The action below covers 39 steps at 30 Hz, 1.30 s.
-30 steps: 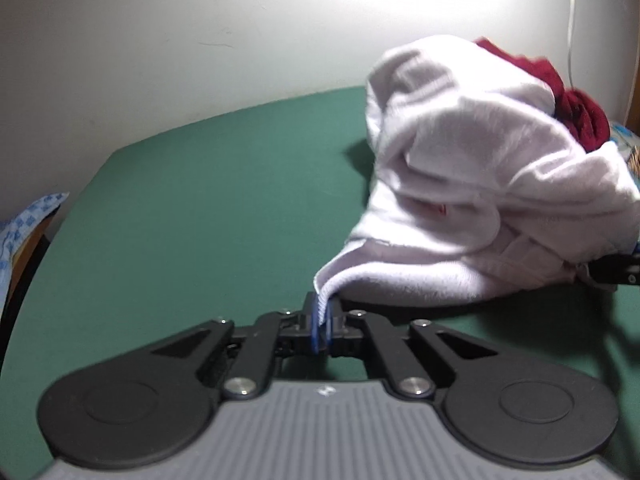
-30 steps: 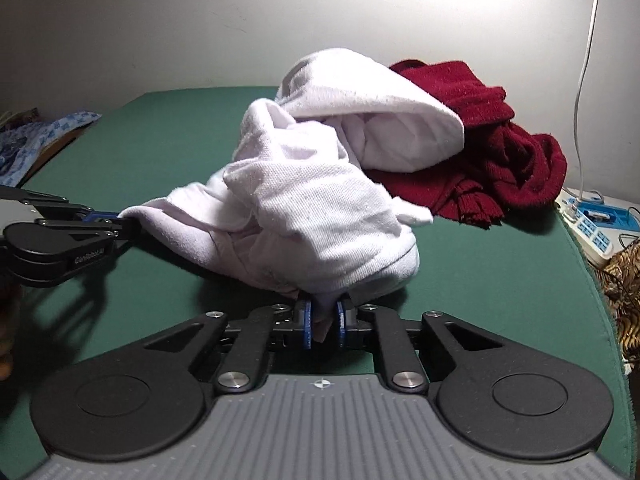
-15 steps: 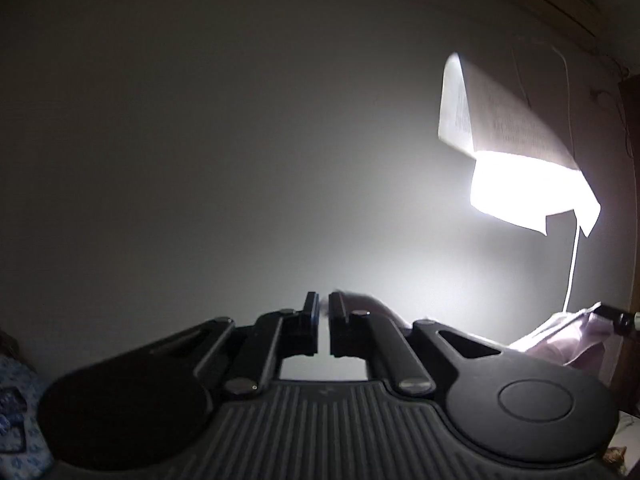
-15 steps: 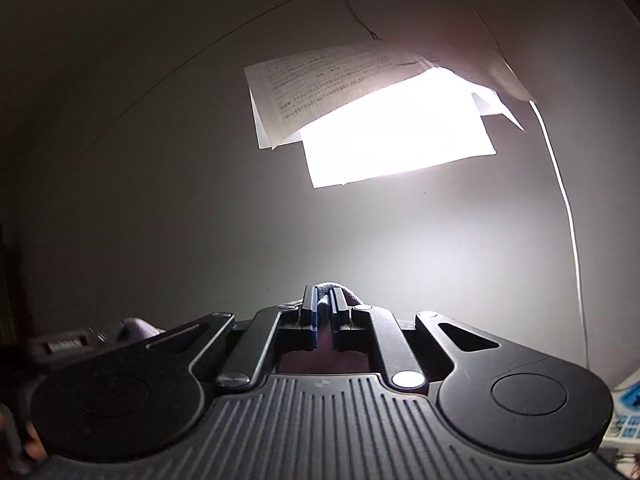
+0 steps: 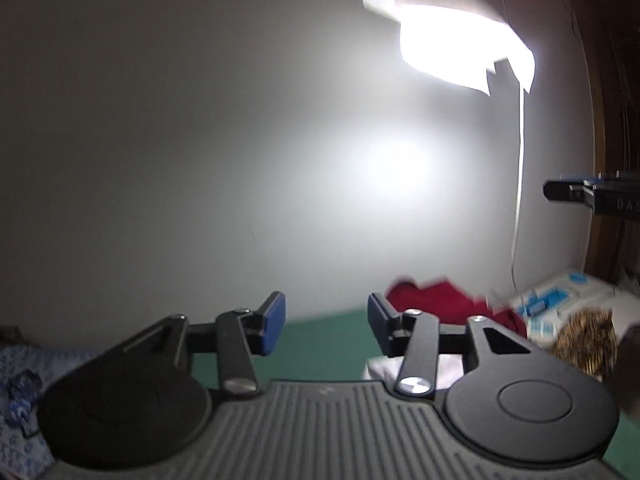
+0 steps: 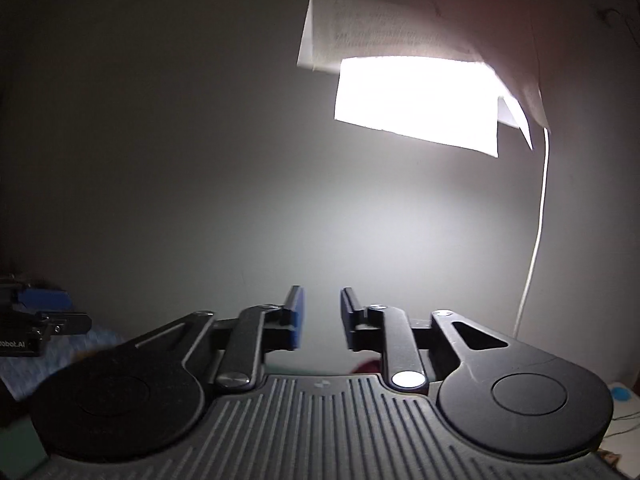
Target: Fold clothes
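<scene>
Both tools have let go since a second ago: back then each was pinched on a fold of the white garment down on the green worktop, half a second ago they were lifted toward the wall with cloth in them, and now my left tool [image 5: 326,326] stands with its blue pads wide apart and nothing between them, and my right tool [image 6: 322,320] is likewise spread and empty. Both cameras look mostly at the grey wall and the paper-shaded lamp [image 6: 416,100], so I am high and pitched up, and the clothes sit low in the view. From the left wrist I can see a strip of green worktop [image 5: 320,320] past the fingers, the red garment [image 5: 432,300] lying ahead and to the right of that tool, and a sliver of the white garment [image 5: 376,368] tucked just under the tool's right finger, below and slightly right of me. The picture is smeared by motion there, so I would guess, not swear, that the white cloth lies flat. From the right wrist the clothes are almost wholly hidden behind the tool body; only a dark red scrap shows at the base. What matters for any coming move is that the cloth lies down and forward of both tools, nearer my left one, so both would need to tip down to find it. How it spreads I cannot read.
</scene>
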{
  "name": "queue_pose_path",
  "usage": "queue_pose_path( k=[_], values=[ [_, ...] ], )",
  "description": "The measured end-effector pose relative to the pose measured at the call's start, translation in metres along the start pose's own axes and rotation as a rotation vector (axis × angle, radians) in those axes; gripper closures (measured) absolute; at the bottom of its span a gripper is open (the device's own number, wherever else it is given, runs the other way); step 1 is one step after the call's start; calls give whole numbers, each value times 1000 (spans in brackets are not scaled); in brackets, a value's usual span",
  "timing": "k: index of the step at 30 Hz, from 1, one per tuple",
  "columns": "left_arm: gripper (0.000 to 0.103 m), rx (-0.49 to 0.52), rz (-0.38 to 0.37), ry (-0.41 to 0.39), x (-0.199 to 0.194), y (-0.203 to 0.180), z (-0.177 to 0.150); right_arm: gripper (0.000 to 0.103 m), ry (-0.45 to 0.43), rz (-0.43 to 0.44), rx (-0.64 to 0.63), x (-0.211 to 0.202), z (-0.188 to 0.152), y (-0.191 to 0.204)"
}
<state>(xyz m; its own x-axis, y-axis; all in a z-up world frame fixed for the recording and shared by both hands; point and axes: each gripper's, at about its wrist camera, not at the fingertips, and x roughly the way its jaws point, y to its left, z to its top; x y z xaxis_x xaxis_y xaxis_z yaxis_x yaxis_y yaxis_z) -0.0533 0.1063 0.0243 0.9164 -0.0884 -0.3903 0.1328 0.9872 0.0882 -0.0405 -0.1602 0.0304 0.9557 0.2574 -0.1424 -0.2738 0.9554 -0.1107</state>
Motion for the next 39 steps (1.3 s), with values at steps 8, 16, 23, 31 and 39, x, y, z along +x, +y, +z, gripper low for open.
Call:
queue_pose_path(
  k=[8, 16, 23, 31, 39],
  values=[
    [52, -8, -29, 408, 49, -6, -142, 46, 486, 138, -123, -2, -160, 46],
    [81, -11, -75, 422, 110, -12, -145, 96, 574, 91, 123, 41, -175, 52],
    [102, -25, -107, 443, 130, -29, -141, 97, 323, -89, 151, -5, -131, 21],
    [102, 41, -17, 431, 128, -48, -124, 97, 309, -330, 199, -28, -131, -20],
    [98, 107, 17, 427, 112, -45, -128, 97, 438, -411, 238, -24, -150, -42]
  ],
)
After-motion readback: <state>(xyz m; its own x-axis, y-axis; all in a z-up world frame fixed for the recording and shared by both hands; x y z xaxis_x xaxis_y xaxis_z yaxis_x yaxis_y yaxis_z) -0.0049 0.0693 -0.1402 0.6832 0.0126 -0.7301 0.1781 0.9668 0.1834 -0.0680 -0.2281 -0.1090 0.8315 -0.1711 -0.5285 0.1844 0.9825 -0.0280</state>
